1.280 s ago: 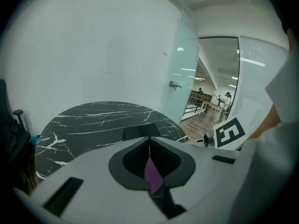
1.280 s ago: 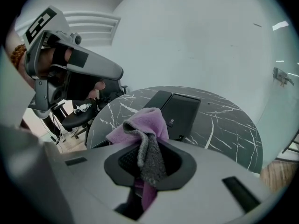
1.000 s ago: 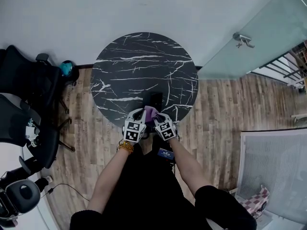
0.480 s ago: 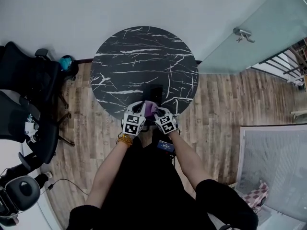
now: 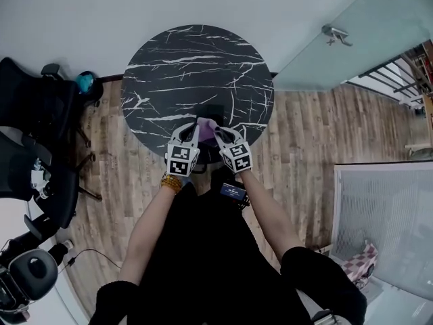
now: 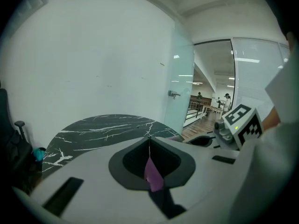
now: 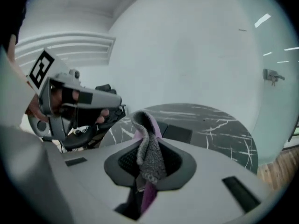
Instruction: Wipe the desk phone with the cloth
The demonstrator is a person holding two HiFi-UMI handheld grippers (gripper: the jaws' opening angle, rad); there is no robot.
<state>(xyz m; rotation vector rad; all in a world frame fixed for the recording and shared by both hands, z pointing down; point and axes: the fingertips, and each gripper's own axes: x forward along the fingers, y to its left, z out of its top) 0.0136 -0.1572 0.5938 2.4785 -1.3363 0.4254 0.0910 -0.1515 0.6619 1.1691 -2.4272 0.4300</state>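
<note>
Cloth (image 5: 205, 128), head view: small purple wad held up between both grippers, just over the near edge of the round black marble worktop (image 5: 196, 66); left gripper (image 5: 194, 133) and right gripper (image 5: 217, 135) meet tip to tip on it; the desk phone (image 5: 214, 112), a dark flat slab, lies on the worktop just beyond the tips, near the person's side; handset and keys too small to make out; cloth not on the phone, so wiping looks not yet begun.

Left gripper view: jaws together, pinching a thin purple edge of the cloth (image 6: 152, 172), which hangs down behind the tips; worktop beyond, right gripper's marker cube at the right.

Right gripper view: jaws clamped on a thicker fold (image 7: 149, 153), grey fuzzy face out, purple underneath, a loop standing up above the jaws; the phone (image 7: 178, 133) shows as a dark rectangle on the marble just behind; left gripper at the left, a hand around it.

Handling, as a guess: cloth is light, soft, limp, prob. won't slip if taken by a bunched fold, not a lone corner; phone is stiff, light plastic, likely to skid on smooth marble; steady it at the body's edge, w/ gentle strokes.
</note>
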